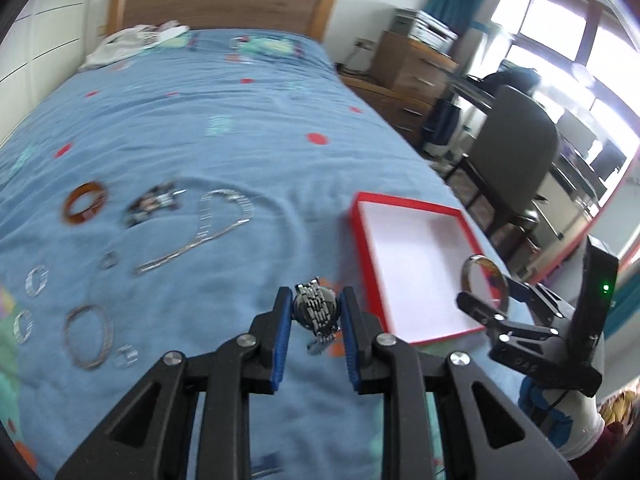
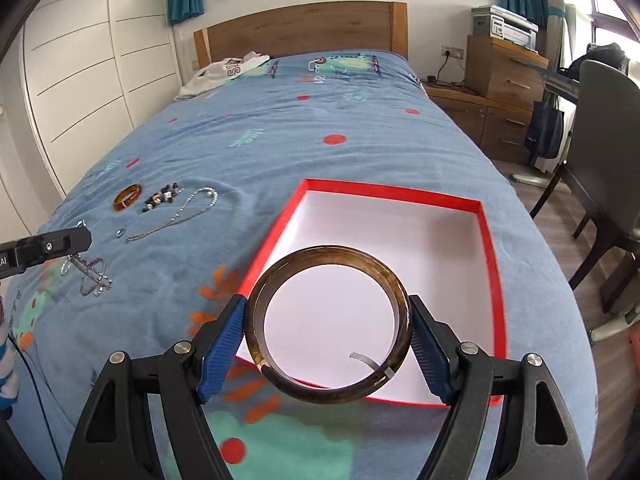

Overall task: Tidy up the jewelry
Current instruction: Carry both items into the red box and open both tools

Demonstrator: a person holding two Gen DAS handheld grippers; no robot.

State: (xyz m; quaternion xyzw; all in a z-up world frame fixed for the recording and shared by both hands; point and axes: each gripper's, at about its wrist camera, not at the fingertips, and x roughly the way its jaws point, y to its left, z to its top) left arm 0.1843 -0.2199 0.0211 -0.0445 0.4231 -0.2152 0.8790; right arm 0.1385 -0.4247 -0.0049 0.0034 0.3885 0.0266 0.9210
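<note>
Red box (image 2: pixel 486 240) holds nothing yet.
Left gripper (image 1: pixel 316 312) pinches watch (image 1: pixel 316 308), right gripper (image 2: pixel 328 328) clamps bangle (image 2: pixel 328 324) (neither deposited); other pieces (image 1: pixel 224 224) remain on bed (image 1: pixel 200 120).

Home bedroom, bed (image 2: pixel 320 128), wooden headboard (image 2: pixel 300 30), wardrobe (image 2: pixel 92 60)

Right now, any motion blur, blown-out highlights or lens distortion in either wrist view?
Left wrist: bedspread jewelry and red box smeared by motion, window blown out, held watch sharp. Right wrist: mostly crisp, held bangle sharp, slight smear on the box's right rim. Both: fisheye bending, dark corner vignetting.
</note>
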